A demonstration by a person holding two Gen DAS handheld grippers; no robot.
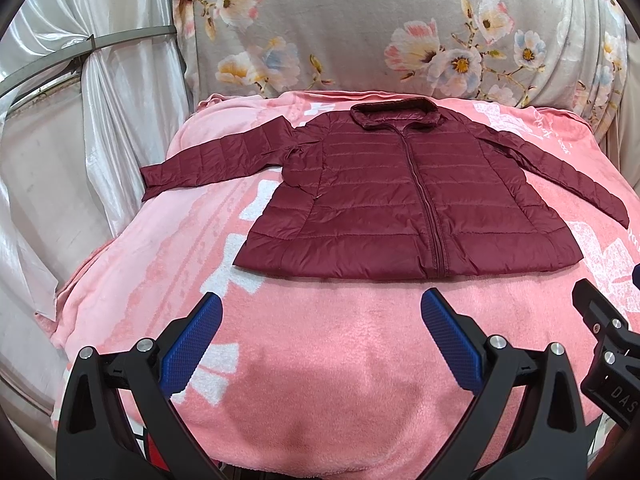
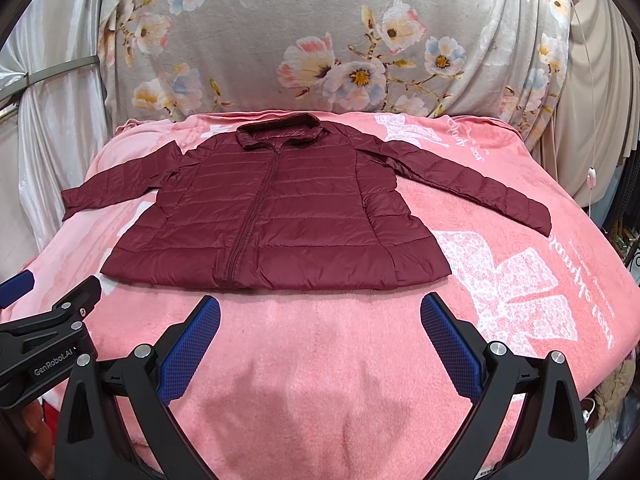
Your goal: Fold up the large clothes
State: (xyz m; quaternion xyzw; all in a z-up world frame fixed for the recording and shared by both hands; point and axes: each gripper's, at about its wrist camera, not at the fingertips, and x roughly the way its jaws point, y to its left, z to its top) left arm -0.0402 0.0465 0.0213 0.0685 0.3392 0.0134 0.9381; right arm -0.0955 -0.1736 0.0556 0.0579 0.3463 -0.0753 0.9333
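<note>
Left wrist view shows us a big pink blanket [image 1: 320, 360] spread over the bed. Behind it, at twelve o'clock, hangs a grey cloth with flowers [image 1: 360, 28], and a shiny white curtain [image 1: 100, 120] hangs at nine o'clock.

On the blanket lies our dark red puffy jacket [image 1: 400, 200]. It lies flat, front side up, zipped shut, with its collar at twelve o'clock and its bottom edge at six o'clock. One sleeve reaches out toward nine o'clock and the other toward three o'clock. We see it in the right wrist view too, a bit toward eleven o'clock [image 2: 276, 216].

Our left gripper [image 1: 322, 308] sits at six o'clock with its blue fingers [image 1: 192, 344] spread wide, pinching nothing. Our right gripper [image 2: 320, 308] is spread wide too, holding nothing, just short of the jacket's bottom edge.
</note>
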